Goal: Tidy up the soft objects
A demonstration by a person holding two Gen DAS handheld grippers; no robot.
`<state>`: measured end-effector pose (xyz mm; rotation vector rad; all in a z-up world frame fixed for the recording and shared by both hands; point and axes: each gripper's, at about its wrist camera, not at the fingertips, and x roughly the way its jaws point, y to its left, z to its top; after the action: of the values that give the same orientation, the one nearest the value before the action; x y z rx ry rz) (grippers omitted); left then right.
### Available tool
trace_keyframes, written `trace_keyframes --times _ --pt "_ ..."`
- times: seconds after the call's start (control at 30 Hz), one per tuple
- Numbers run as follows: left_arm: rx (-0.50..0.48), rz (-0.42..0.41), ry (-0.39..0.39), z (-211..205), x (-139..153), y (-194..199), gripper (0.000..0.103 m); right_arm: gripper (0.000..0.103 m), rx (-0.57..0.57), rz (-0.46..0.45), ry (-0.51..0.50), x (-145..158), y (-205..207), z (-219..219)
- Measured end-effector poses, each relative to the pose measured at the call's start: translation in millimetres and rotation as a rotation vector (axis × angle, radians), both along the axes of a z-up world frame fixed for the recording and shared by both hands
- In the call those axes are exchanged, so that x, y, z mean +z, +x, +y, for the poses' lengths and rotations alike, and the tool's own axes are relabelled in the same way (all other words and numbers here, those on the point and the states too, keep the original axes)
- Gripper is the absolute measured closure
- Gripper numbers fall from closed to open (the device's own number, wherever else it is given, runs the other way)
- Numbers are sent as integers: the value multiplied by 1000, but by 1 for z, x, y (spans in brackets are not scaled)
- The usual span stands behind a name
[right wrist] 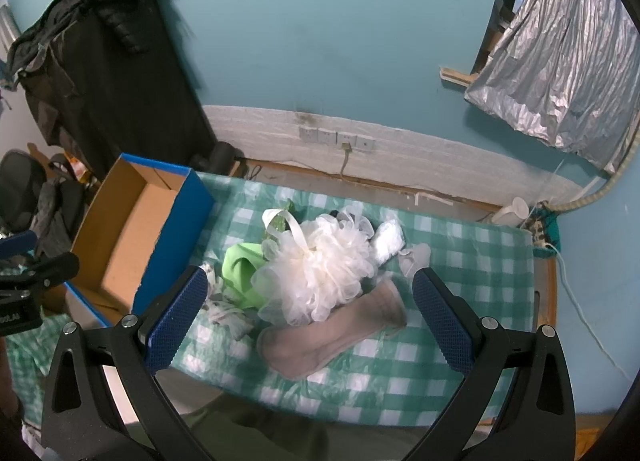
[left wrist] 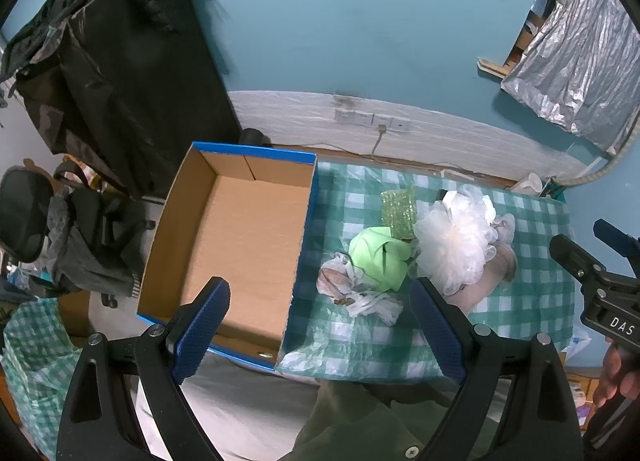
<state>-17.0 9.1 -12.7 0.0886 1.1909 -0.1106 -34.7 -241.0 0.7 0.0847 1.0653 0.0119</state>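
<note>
A green-checked table (right wrist: 440, 349) stands against a teal wall (right wrist: 320, 41); both grippers, left (left wrist: 320, 325) and right (right wrist: 308, 321), gape wide above a bath pouf (right wrist: 320, 273), sock (right wrist: 332, 337) and empty cardboard box (left wrist: 240, 237).

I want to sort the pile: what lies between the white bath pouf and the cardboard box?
In both views, a light green cloth and a crumpled white plastic bag lie between the pouf and the box.

left gripper (left wrist: 320, 325) and right gripper (right wrist: 308, 317) fingers spread wide, empty
</note>
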Motion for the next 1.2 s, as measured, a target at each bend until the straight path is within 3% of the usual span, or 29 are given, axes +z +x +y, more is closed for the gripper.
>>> trace_keyframes --times 0.53,1.2 --pt "-7 60 46 1 -31 4 11 1 -50 56 -26 -22 -8 -20" --pt "-87 188 34 -24 -101 14 11 1 -163 232 69 -107 -12 -51"
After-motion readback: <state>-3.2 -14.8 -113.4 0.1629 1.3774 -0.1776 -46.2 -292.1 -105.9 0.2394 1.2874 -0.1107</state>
